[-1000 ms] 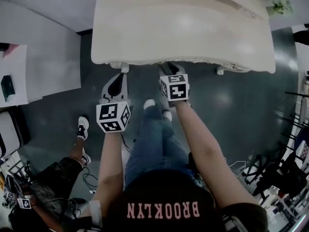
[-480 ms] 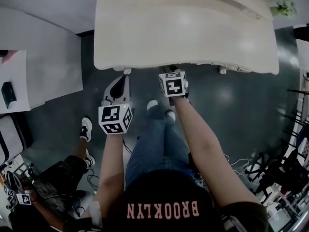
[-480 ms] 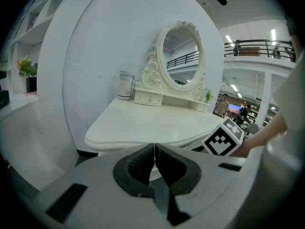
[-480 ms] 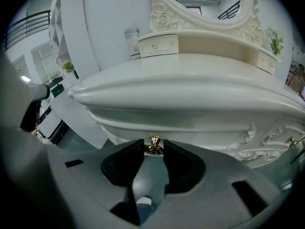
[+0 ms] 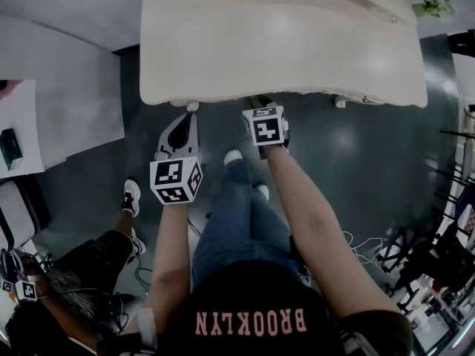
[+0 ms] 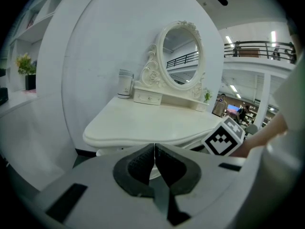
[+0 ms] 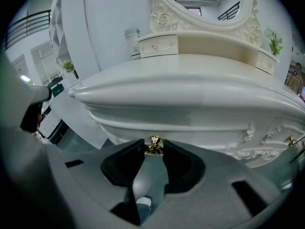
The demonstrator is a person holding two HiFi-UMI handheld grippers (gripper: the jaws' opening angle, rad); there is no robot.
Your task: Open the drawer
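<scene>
A cream dressing table [image 5: 282,43] fills the top of the head view. Its drawer front [image 7: 190,135] runs under the curved top and carries a small gold knob [image 7: 153,140]. My right gripper [image 7: 153,150] sits at that knob, tips tucked under the table's front edge [image 5: 260,102]. Its jaws have just been closing, and the pads now press the knob from both sides. My left gripper [image 6: 155,149] hangs in front of the table's left leg [image 5: 187,119], apart from the table. Its pads [image 6: 143,163] are together with nothing between them.
An oval mirror [image 6: 181,56], a small jar [image 6: 125,84] and little drawers [image 7: 158,46] stand at the table's back. A second gold knob [image 7: 289,140] is further right. White cabinets [image 5: 59,102] stand left. Another person [image 5: 67,295] crouches at lower left; cables lie on the dark floor.
My right gripper has edged up to the table's front edge, its tips now under the rim. The left gripper has barely shifted.
</scene>
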